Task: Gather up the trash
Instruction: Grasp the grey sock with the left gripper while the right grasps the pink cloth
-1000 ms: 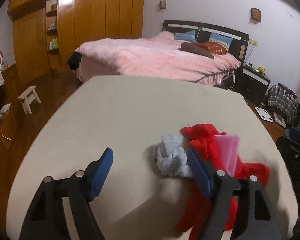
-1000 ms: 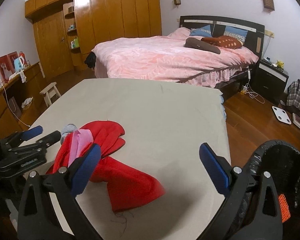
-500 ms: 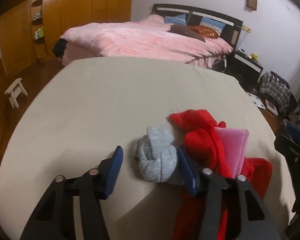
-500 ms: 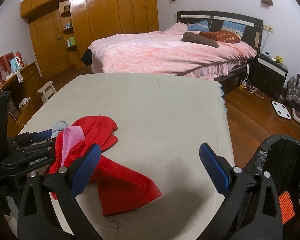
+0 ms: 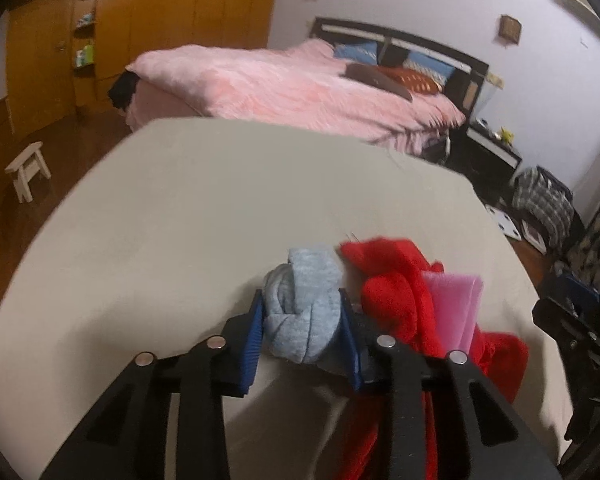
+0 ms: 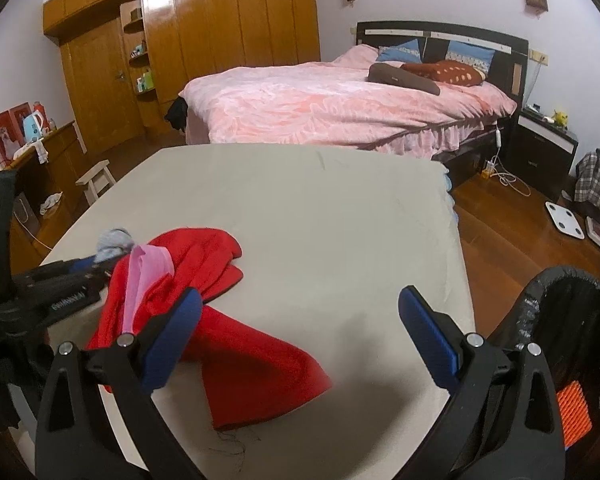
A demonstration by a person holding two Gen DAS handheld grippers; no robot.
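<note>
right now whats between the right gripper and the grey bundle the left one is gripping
The red cloth with a pink piece on it lies between the right gripper and the grey bundle; the right wrist view shows it.

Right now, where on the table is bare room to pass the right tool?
The far half of the table, toward the pink bed, is bare, as is the strip between the red cloth and the edge by the black bin. The near-left corner is crowded: gray bundle, pink cloth, left tool.

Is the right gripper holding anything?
No: the right gripper is wide open above the beige table, with nothing between its blue-padded fingers.
</note>
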